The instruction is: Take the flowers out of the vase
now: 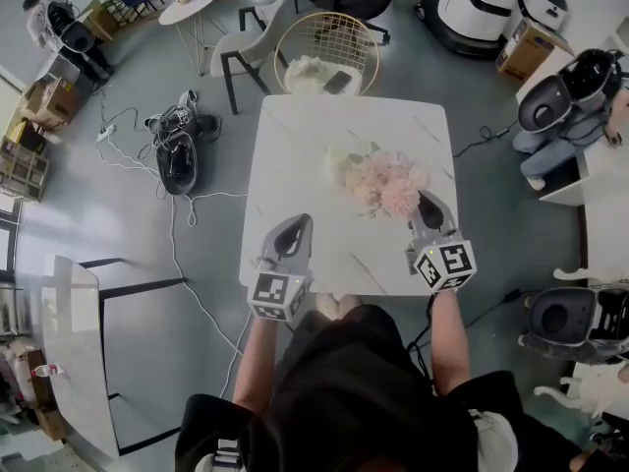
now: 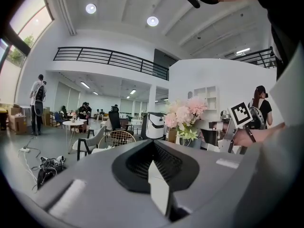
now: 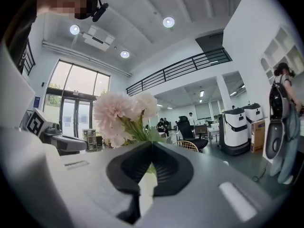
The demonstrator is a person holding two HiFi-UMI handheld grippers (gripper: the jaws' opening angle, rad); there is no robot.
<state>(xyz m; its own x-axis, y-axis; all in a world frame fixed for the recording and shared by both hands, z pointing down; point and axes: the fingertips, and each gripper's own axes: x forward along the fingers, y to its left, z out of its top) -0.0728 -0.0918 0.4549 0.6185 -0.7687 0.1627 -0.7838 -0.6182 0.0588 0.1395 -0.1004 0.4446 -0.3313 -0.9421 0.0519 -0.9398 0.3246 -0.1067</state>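
The table (image 1: 295, 136) is smooth white stone-look with faint grey veins, slightly glossy. The flowers (image 1: 386, 187) have soft, matt petals (silk or real, I can't tell). The left gripper (image 1: 298, 222) and right gripper (image 1: 427, 203) are 2 matt grey plastic shells with black ribbed linings.

White marble table (image 1: 295, 136): landmark.
Beyond its far edge: gold wire chair (image 1: 325, 32) with pale cushion (image 1: 305, 72); grey chair (image 1: 246, 42); small round table (image 1: 189, 6).
On the floor to its left: black bag (image 1: 178, 160), cable tangle (image 1: 173, 121).

A white marbled table (image 1: 295, 155) carries one pink flower bunch (image 1: 385, 187)
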